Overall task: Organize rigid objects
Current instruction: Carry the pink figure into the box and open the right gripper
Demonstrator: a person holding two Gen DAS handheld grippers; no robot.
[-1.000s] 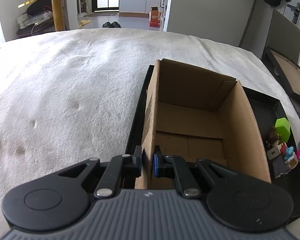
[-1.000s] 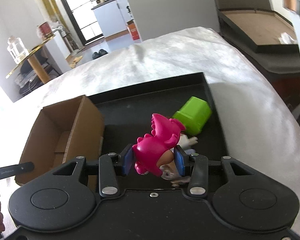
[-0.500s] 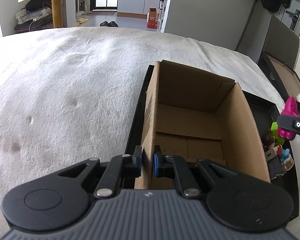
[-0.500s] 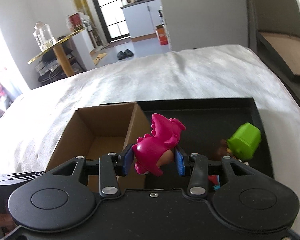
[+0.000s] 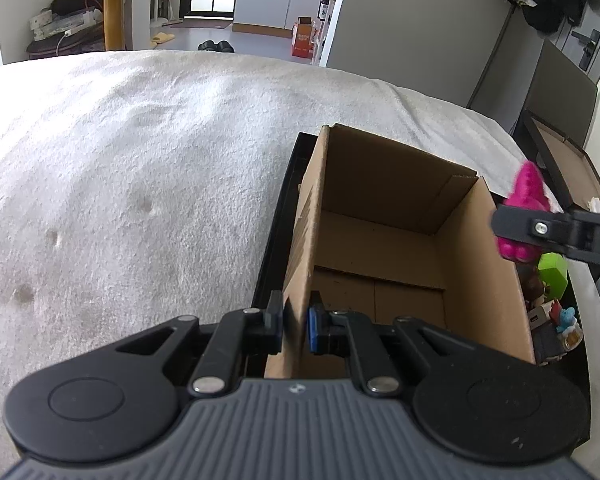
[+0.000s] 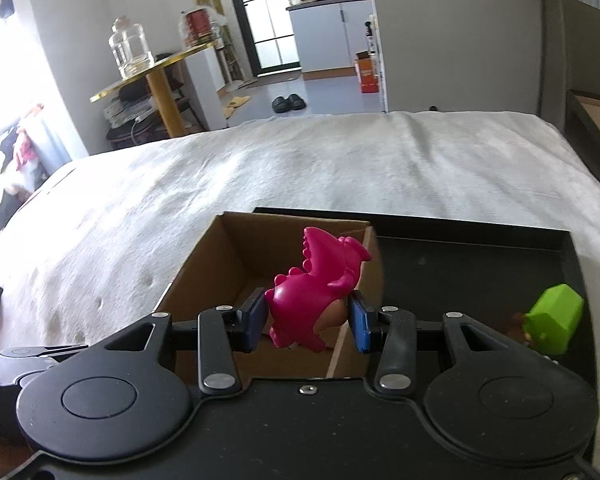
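the pink dinosaur toy [image 6: 314, 300] is gripped by the right gripper [image 6: 308, 322] at frame centre above the cardboard box [image 5: 400, 264], whose wall is clamped by the left gripper [image 5: 296, 326]; lowering and release inside are judged next.

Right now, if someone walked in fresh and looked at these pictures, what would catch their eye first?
The bright pink toy dinosaur, pinched in the right gripper above the right edge of the open cardboard box. Next, the left gripper shut on the box's near left wall, with the box standing in a black tray on a white bedspread. A lime green block lies among other small toys at the tray's right end.
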